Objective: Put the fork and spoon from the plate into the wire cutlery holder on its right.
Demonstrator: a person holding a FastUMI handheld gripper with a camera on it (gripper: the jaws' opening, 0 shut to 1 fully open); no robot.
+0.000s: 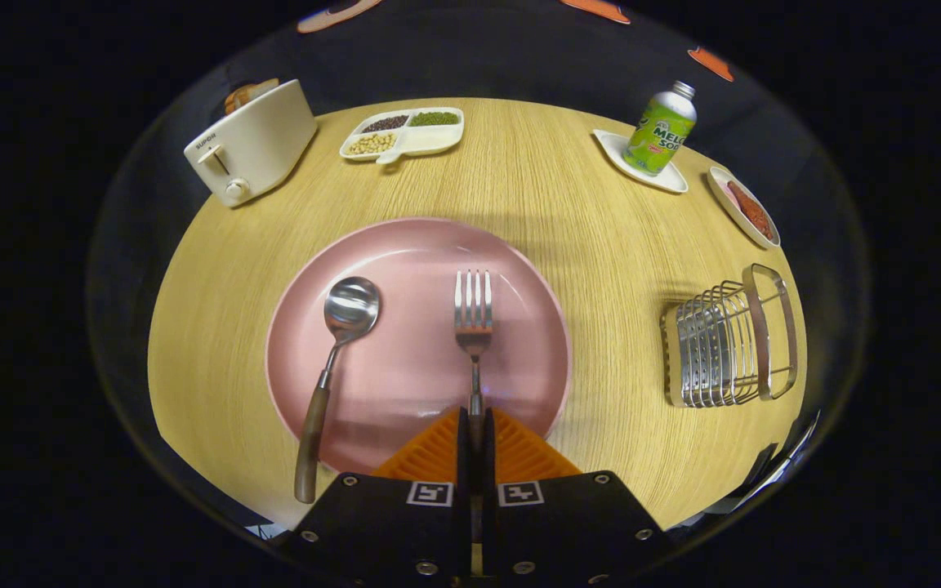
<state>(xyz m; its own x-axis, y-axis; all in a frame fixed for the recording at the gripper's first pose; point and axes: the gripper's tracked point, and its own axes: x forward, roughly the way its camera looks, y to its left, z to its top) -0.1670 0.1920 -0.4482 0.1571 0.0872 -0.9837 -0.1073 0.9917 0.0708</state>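
A pink plate (405,261) lies in the middle of the round wooden table. A steel fork (473,314) points away from me over the plate, and its handle runs back between my fingers. My gripper (476,418) is shut on the fork's handle, over the plate's near rim. To the fork's left lies a spoon (338,351) with a steel bowl on the plate and a brown wooden handle that reaches over the plate's near edge. The wire cutlery holder (728,343) stands on the table to the right of the plate, with nothing seen inside it.
At the back left stands a white toaster (251,143). A divided dish of beans (403,133) sits at the far edge. A green soda bottle (661,129) stands on a white coaster at the back right, beside a small dish of red food (744,206).
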